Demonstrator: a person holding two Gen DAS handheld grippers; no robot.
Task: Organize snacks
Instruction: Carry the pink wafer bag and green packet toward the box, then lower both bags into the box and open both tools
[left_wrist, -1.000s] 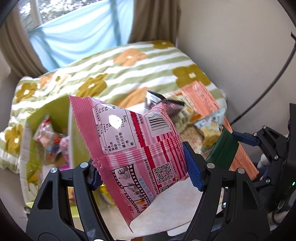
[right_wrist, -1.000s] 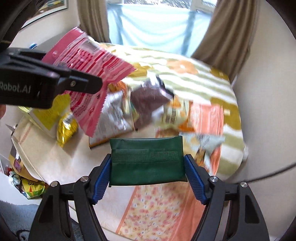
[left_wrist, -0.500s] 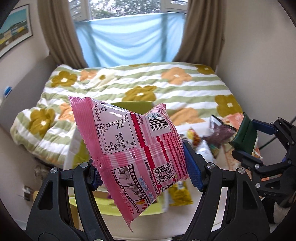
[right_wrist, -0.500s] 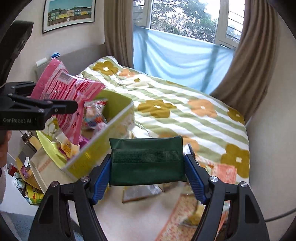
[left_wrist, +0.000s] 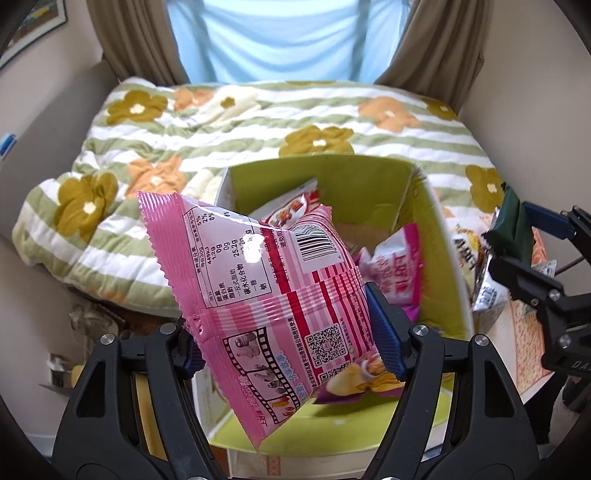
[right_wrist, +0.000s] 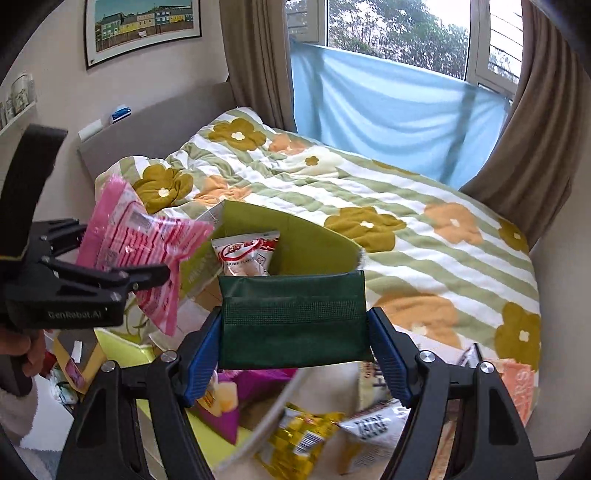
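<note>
Filling the middle of both views, the open lime-green cardboard box (left_wrist: 436, 236) sits at the foot of the flower-striped quilt (left_wrist: 280, 110), already holding several packets. The left gripper (left_wrist: 291, 332), clenched on the pink striped foil snack bag (left_wrist: 258, 280), hangs directly over the box mouth, bag pointing down into it. The right gripper (right_wrist: 295, 339), grasping a flat dark-green fabric pouch (right_wrist: 293, 321), hovers just beside the box's right wall, so the left is nearer.

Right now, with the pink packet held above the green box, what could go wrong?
The pink packet is pinched low by the left gripper and hangs over the green box's near-left edge; released now, it may land outside. The box already holds upright packets, so it might stay on top. The right gripper, holding a green pouch, is close; they could collide.
</note>
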